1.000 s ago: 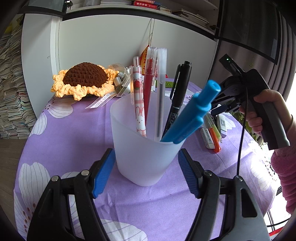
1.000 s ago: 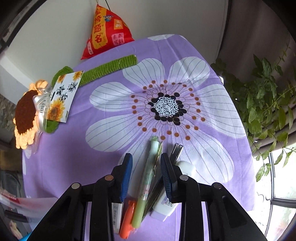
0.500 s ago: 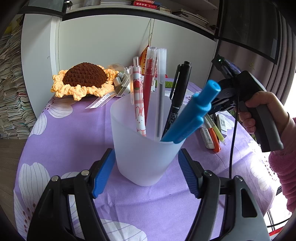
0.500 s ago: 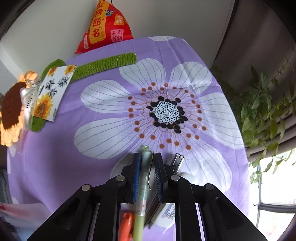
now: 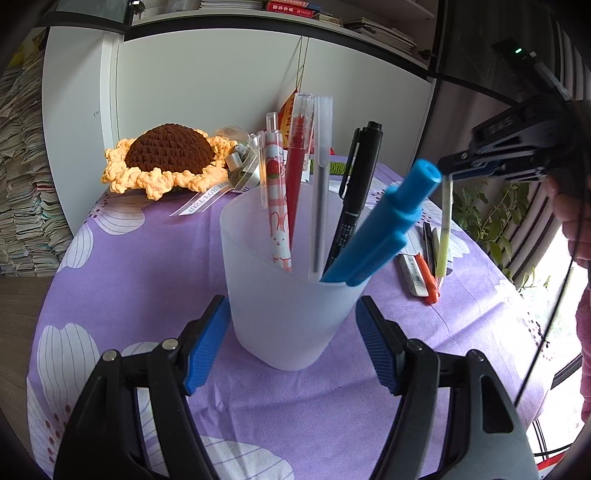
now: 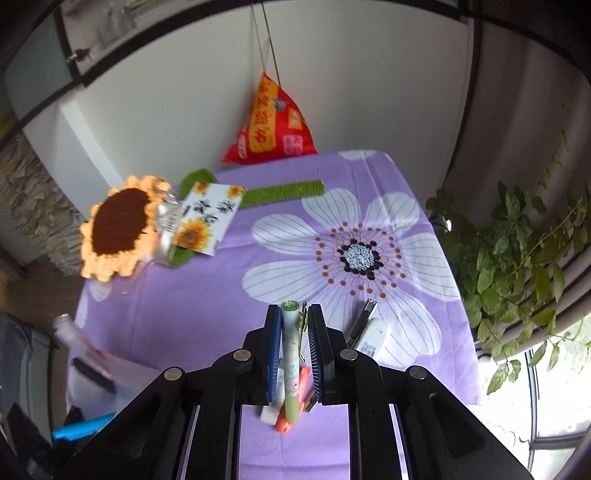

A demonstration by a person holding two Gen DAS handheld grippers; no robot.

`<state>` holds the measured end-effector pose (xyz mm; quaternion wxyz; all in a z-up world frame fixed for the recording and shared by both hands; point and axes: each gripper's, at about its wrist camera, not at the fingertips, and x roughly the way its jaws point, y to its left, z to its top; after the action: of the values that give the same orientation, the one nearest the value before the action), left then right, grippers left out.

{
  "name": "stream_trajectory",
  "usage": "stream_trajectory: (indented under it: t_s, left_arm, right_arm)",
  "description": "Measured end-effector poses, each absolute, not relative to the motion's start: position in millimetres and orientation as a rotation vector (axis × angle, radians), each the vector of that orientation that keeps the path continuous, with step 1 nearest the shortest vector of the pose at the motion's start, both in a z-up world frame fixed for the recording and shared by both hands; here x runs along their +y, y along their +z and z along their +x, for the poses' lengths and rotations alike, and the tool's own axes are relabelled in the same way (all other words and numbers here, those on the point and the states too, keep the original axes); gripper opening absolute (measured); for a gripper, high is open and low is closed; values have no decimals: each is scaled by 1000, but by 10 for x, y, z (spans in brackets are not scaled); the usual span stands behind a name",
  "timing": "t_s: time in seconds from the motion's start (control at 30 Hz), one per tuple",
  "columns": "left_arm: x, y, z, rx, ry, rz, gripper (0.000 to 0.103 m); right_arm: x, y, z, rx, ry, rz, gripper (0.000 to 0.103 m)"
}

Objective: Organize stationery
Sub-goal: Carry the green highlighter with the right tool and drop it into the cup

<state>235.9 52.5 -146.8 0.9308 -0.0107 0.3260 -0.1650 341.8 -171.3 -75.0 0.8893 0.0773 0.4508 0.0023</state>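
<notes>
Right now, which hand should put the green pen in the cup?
Right. The right gripper already grips the green pen, lifted clear of the table. The left gripper straddles the cup, steadying it.

daylight from window (image 6: pixel 554 424), right | soft shadows | fisheye-bent edges | right view slightly blurred

This looks like a room in a home, perhaps a study corner. In front of the tools stands a small table under a purple cloth (image 6: pixel 207 306) with big white flowers. Beyond it are white cupboard doors (image 5: pixel 207 92), and above them a shelf with books (image 5: pixel 291 5). To the far left of the left tool, paper or magazines are stacked high (image 5: pixel 18 177), though the edge is unclear. A crocheted sunflower (image 5: pixel 166 162) decorates the table, and a leafy plant (image 6: pixel 517 266) grows by the window at right.
</notes>
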Motion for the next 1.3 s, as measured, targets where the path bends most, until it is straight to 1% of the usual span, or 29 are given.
stream_trajectory:
  t_s: [0.4, 0.63, 0.77, 1.03, 1.3]
  left_arm:
    - [518, -1466, 2345, 669, -338, -23, 69]
    - [518, -1465, 2346, 669, -338, -23, 69]
    - [518, -1465, 2347, 669, -339, -23, 69]
    - [518, -1464, 2347, 669, -339, -23, 69]
    - [519, -1464, 2347, 669, -339, -23, 69]
  right_arm:
    - [-1156, 41, 2791, 682, 151, 8, 16]
    - [-799, 345, 2494, 610, 305, -24, 16]
    - [-636, 330, 2446, 603, 357, -47, 16]
    - [-515, -17, 2601, 710, 395, -50, 16]
    - [-537, -202, 2656, 766, 395, -49, 16]
